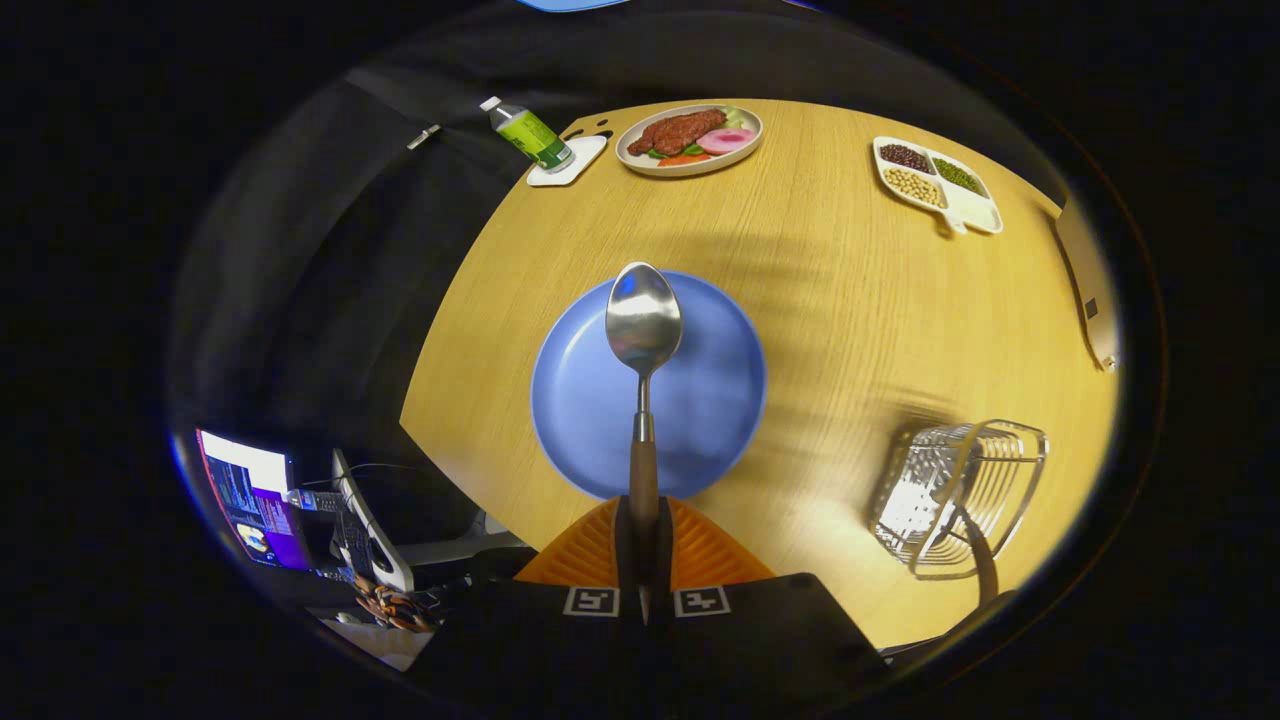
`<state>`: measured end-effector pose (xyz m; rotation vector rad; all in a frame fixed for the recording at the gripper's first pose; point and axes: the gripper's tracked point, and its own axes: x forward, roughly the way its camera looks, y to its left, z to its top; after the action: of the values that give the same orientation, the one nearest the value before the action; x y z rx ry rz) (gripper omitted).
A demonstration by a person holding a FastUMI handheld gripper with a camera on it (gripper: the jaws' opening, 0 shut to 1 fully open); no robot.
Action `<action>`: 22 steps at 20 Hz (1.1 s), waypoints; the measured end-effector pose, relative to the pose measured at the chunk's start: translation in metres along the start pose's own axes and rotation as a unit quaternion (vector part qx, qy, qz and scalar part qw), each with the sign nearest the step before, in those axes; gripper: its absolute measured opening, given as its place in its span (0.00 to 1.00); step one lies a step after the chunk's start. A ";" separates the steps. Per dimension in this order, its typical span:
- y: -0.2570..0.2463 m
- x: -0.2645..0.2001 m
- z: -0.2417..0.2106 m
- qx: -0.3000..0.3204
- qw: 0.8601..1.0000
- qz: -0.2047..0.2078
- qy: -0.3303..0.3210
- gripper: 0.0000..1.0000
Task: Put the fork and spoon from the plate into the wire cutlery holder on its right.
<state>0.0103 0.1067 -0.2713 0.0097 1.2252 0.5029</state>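
Fingers (643, 535) closed tight on the wooden handle of the spoon (643, 330); both press on it, and the spoon stands straight out ahead of them, bowl up, over the blue plate (590, 400). Plate lies flat on the wooden desk (850, 300), just beyond the fingers. Wire cutlery holder (955, 495) sits on the desk to the right of the plate, well apart from it; a dark handle leans out of it. Far edge of desk: oval dish of food (690, 140), green bottle (530, 135) on a white coaster, sectioned tray of beans (935, 180). Off the desk's left edge, a lit monitor (250, 495) in a dark room.
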 end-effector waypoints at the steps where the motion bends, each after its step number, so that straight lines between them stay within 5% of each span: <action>1: -0.005 -0.012 -0.001 -0.003 1.000 -0.003 -0.001 0.05; 12: -0.096 -0.130 -0.029 -0.015 0.995 -0.078 0.067 0.05; 22: -0.150 -0.136 -0.054 -0.056 0.963 -0.110 0.240 0.05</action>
<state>-0.0175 -0.0919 -0.2092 -0.3590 1.6463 0.3887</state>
